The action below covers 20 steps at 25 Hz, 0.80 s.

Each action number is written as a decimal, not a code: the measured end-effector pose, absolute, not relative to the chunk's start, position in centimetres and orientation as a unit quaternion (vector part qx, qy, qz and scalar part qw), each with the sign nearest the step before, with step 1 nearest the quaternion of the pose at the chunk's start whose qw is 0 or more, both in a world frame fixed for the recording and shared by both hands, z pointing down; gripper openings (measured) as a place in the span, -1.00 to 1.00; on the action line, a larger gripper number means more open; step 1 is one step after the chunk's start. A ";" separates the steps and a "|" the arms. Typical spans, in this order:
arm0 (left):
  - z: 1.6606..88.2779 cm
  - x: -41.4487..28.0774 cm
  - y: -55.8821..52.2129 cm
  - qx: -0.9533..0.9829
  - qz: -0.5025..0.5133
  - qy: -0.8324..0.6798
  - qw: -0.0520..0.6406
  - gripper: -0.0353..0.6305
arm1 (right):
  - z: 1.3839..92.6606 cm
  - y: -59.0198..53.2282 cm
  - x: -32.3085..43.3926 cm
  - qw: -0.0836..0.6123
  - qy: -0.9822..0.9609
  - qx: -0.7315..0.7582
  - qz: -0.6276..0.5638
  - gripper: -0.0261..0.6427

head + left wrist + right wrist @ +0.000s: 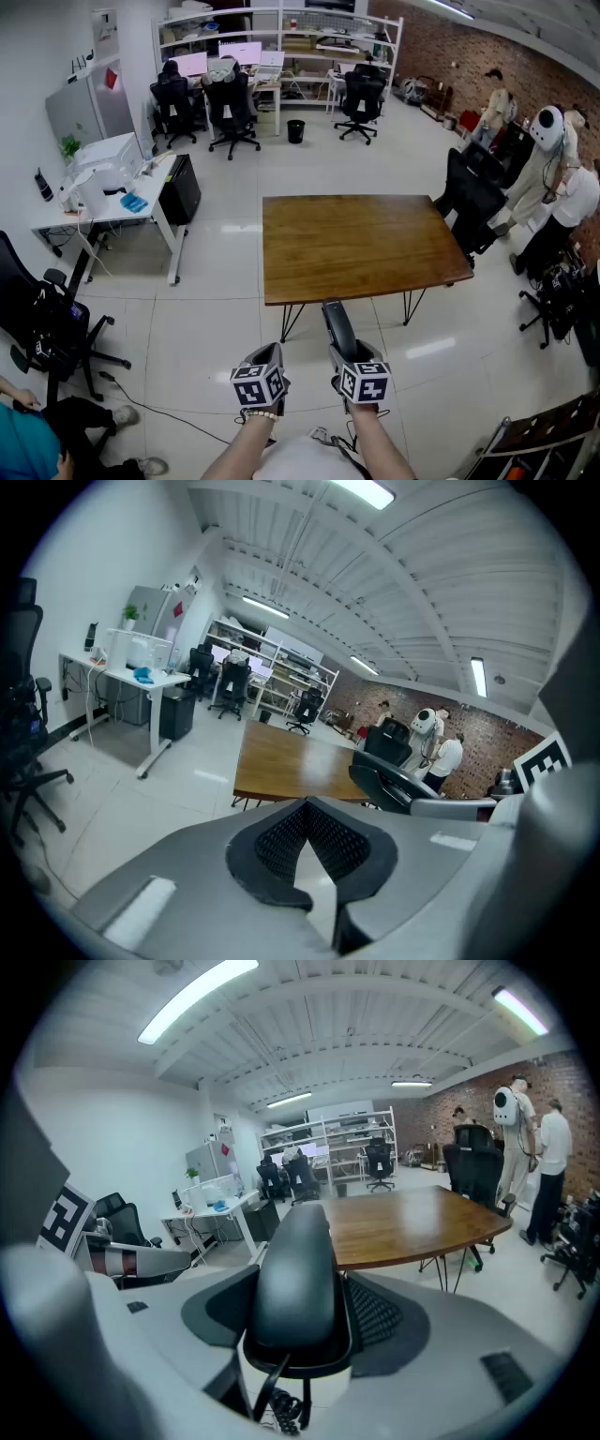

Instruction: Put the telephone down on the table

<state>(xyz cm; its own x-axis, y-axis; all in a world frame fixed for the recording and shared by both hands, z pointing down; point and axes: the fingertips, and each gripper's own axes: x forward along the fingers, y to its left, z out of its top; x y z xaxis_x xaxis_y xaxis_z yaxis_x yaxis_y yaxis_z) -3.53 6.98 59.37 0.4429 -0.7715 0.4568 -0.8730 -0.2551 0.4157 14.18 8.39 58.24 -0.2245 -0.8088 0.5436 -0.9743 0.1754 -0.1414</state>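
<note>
A black telephone handset (pixel 337 327) (pixel 295 1274) sticks forward out of my right gripper (pixel 343 349) (pixel 300 1312), which is shut on it, dark pads against both its sides. Its coiled cord (pixel 281 1410) hangs below the jaws. The handset is held in the air just short of the near edge of the brown wooden table (pixel 356 244) (pixel 412 1222). My left gripper (pixel 267 356) (pixel 305 805) is beside it on the left, shut, its pads meeting at the tip with nothing between them. From the left gripper view the handset (pixel 394 785) shows at the right.
A black office chair (pixel 469 202) stands at the table's right end, with people (pixel 553 187) beyond it. A white desk (pixel 112 202) and another black chair (pixel 42 323) are at the left. A person's legs (pixel 66 422) and a floor cable (pixel 178 422) lie near left.
</note>
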 end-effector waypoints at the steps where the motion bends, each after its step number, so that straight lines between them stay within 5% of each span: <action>1: 59.4 -3.5 7.0 0.788 0.080 -0.522 0.317 -0.94 | 58.3 8.4 14.3 0.175 -0.746 0.597 0.236 -0.02; 20: 60.0 0.9 7.1 0.793 0.087 -0.505 0.330 -0.94 | 57.2 8.2 16.3 0.152 -0.762 0.590 0.222 -0.03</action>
